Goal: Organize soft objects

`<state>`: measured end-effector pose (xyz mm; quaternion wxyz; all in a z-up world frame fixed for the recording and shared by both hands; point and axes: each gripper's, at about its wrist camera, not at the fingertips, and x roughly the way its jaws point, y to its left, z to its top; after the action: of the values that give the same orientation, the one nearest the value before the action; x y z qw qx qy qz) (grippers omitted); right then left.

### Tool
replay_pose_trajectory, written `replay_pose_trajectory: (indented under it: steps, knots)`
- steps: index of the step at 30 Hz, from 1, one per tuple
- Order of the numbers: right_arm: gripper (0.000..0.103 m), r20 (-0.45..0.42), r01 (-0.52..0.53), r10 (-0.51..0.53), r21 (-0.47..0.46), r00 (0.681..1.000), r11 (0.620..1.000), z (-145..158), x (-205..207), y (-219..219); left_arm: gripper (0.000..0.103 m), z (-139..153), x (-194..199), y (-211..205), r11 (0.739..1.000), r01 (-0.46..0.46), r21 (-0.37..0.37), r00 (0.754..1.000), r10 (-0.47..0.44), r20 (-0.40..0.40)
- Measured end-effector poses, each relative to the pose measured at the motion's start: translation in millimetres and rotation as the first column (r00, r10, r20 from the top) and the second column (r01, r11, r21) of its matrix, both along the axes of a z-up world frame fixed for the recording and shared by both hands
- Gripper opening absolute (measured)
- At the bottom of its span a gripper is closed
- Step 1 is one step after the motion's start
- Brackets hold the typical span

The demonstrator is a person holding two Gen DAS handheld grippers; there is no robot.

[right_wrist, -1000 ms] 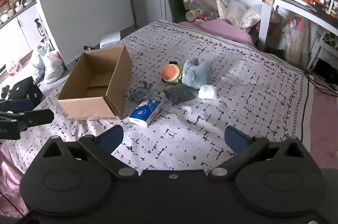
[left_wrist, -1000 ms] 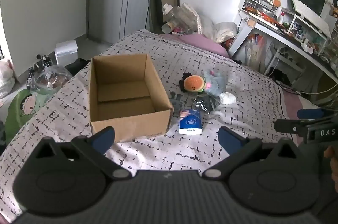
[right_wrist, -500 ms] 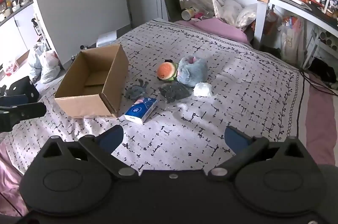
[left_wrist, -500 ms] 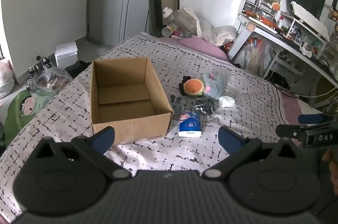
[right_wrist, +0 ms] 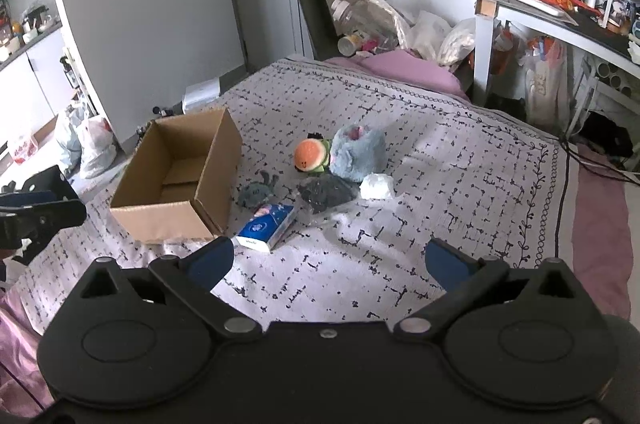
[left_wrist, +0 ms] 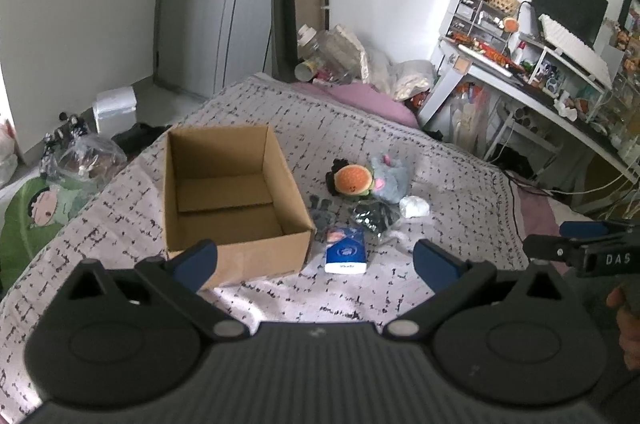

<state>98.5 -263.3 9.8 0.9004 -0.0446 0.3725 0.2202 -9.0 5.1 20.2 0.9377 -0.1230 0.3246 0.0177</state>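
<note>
An open, empty cardboard box (left_wrist: pixel 224 199) (right_wrist: pixel 180 183) sits on the patterned bedspread (left_wrist: pixel 440 191). To its right lie an orange burger plush (left_wrist: pixel 352 179) (right_wrist: pixel 310 155), a grey-blue plush (left_wrist: pixel 390 175) (right_wrist: pixel 358 153), a dark bagged item (left_wrist: pixel 374 216) (right_wrist: pixel 326 192), a grey cloth (right_wrist: pixel 256 192), a white wad (left_wrist: pixel 414 205) (right_wrist: pixel 376 185) and a blue tissue pack (left_wrist: pixel 346 250) (right_wrist: pixel 266 226). My left gripper (left_wrist: pixel 316 260) is open and empty, near the box's front. My right gripper (right_wrist: pixel 328 260) is open and empty, short of the tissue pack.
A cluttered white desk (left_wrist: pixel 540 79) stands to the right of the bed. Bags and a bottle (right_wrist: pixel 372 23) pile at the bed's far end by a pink pillow (right_wrist: pixel 408 69). Bags (left_wrist: pixel 84 159) lie on the floor to the left.
Both grippers have drawn back and risen a little, so the box and soft items look slightly farther away. Nothing on the bed has moved.
</note>
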Motion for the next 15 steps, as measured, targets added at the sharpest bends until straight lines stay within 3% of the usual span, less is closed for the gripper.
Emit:
replay_pose_trajectory:
  steps: [15]
  knots:
    - [0.103,0.057,-0.014,0.013,0.021,0.998,1.0,15.5,-7.5,-6.9,0.103,12.5,-7.2,2.0,0.999,-0.027,0.023,0.998,0.025,0.057]
